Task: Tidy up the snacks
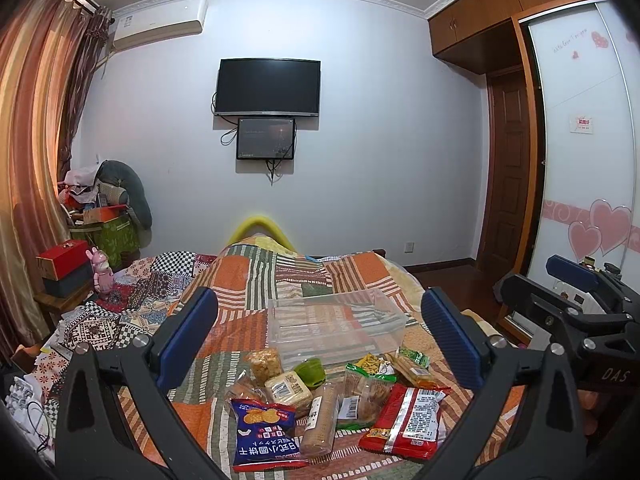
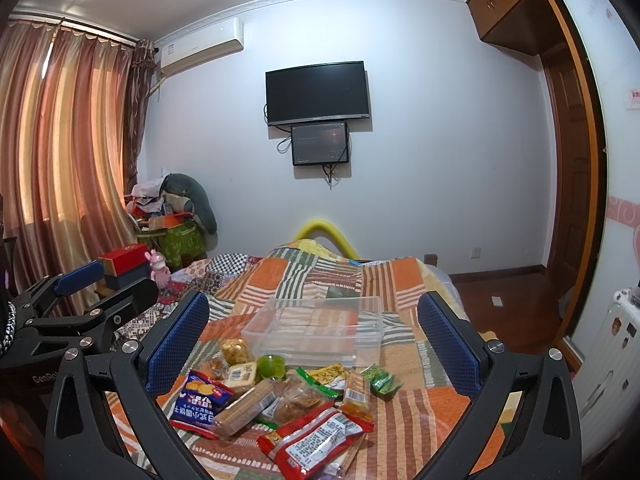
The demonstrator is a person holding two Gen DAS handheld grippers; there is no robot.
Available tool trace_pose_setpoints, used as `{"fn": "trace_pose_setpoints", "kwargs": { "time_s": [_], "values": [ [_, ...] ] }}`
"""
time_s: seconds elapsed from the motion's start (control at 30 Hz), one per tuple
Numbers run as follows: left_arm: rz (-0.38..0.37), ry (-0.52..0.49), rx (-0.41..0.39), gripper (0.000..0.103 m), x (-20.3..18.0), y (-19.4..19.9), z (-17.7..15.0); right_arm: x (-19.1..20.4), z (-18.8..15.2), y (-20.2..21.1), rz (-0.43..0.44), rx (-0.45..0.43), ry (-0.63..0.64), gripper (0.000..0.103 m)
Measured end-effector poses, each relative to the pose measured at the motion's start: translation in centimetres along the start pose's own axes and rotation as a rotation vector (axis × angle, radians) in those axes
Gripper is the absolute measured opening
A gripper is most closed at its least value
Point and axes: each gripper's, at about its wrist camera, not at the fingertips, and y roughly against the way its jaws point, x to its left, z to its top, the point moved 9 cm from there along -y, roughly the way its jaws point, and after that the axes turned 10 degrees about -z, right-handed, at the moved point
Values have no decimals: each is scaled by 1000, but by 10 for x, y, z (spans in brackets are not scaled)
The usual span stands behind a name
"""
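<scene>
1. The snacks are lying in a loose heap on the patchwork bedspread (image 1: 248, 280), at about 6 o'clock in both wrist views. The heap sits just in front of the clear plastic bin (image 1: 336, 328), probably so that each transfer is short.
2. The bin is sitting upright and open at the centre of the bed and appears to be holding nothing; it is presumably the target for the sorting.
3. The left gripper (image 1: 320, 340) is hovering above the heap with its jaws spread wide, gripping nothing. The blue biscuit packet (image 1: 266, 432) is lying at 7 o'clock and the red packet (image 1: 404, 420) at 5 o'clock beneath it.
4. The right gripper (image 2: 314, 340) is likewise hanging spread and carrying nothing. The same red packet (image 2: 316, 440) is lying nearest to it at 6 o'clock.
5. The small green cup (image 2: 271, 366) is standing just beside the bin's near wall; whether the two are touching cannot be told from these views.
6. Judgement: no item is being held, so the task is looking to be at its start. The wide jaw spread suits the flat, broad packets.
</scene>
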Motion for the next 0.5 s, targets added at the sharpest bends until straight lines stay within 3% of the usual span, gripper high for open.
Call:
{"fn": "trace_pose_setpoints", "kwargs": {
  "time_s": [0.5],
  "values": [
    [-2, 5, 0, 103, 0, -2, -1, -2, -2, -1, -1, 2, 1, 103]
  ]
}}
